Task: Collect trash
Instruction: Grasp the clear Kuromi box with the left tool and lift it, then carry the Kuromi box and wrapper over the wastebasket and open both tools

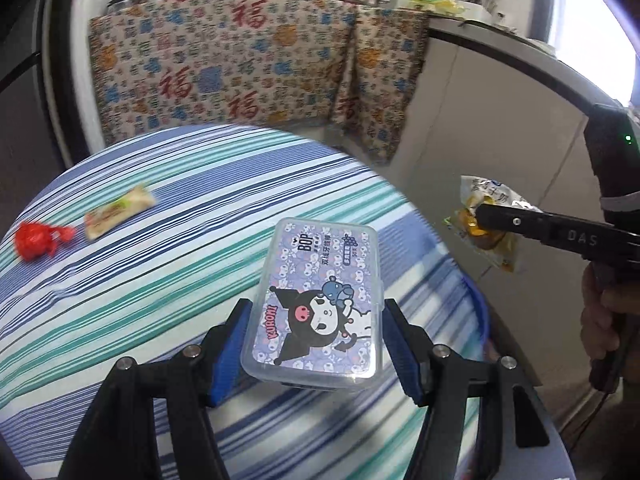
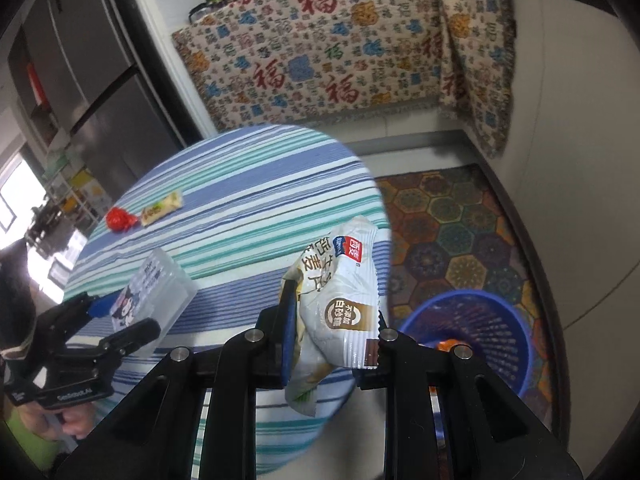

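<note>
Counter [image 1: 120, 280]: round top under a blue, teal and white striped cloth; carries the two loose pieces of trash at its far left edge.
Patterned cloth [image 2: 320, 48]: beige drape with red characters and blue motifs, hanging over the furniture behind the counter; dark pots stand on top of it.
Floor mat [image 2: 460, 232]: multicoloured hexagon pattern, on the floor to the right of the counter.
Basket [image 2: 516, 340]: blue perforated plastic, standing on the floor mat just beside the counter's right edge; something orange shows inside, too hidden to identify.
Left tongs [image 1: 316, 340]: clamped on the plastic box, blue pads pressing its two long sides; box lifted clear above the striped cloth.
Right tongs [image 2: 332, 344]: closed on the snack bag, held off the counter's right edge, near and above the basket.
Plastic box [image 1: 316, 300]: clear rectangular case, lid printed with a cartoon character on a purple ground; held flat, lid up.
Snack bag [image 2: 340, 292]: crumpled white packet with printed characters and a brown round badge; pinched at its lower part, top standing up, bottom corner hanging below the tongs.
Wrapper bar [image 1: 120, 216]: cream and green wrapped piece, lying flat on the cloth, just beside the red piece.
Red wrapper [image 1: 38, 240]: crumpled red ball, on the cloth at the counter's far left edge.
</note>
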A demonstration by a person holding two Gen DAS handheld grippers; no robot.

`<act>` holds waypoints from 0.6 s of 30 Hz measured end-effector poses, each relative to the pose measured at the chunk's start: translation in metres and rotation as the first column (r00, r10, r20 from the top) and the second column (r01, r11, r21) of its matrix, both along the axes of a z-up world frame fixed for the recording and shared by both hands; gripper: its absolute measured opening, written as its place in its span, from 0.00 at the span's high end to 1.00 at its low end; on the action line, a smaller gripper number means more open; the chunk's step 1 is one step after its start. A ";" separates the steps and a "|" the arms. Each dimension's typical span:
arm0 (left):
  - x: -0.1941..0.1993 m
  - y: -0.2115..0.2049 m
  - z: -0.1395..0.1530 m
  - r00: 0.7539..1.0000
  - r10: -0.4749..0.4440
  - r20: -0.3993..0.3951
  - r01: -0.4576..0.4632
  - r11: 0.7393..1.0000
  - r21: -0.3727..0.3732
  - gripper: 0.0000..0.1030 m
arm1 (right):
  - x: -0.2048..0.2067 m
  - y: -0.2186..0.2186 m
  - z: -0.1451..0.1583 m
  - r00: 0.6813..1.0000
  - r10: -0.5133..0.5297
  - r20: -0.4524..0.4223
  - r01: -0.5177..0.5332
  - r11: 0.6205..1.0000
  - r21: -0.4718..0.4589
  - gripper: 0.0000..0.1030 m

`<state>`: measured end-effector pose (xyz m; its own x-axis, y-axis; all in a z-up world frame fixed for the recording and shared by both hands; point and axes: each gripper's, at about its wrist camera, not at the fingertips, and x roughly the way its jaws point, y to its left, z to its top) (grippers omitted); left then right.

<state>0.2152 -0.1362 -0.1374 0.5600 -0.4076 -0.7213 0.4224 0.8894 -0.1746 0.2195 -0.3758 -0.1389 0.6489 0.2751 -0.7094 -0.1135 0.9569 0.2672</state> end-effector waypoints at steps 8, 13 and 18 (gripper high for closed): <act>0.000 -0.102 0.011 0.987 -0.162 0.007 0.162 0.986 -0.040 0.37 | -0.009 -0.089 0.015 0.987 -0.164 -0.005 0.163 0.984 -0.071 0.79; 0.003 -0.146 0.002 0.978 -0.207 -0.004 0.207 0.977 -0.043 0.37 | -0.003 -0.122 -0.001 0.978 -0.207 -0.036 0.204 0.976 -0.074 0.79; 0.006 -0.178 -0.017 0.969 -0.244 -0.036 0.244 0.970 -0.018 0.37 | -0.003 -0.149 -0.038 0.963 -0.244 -0.112 0.244 0.970 -0.012 0.79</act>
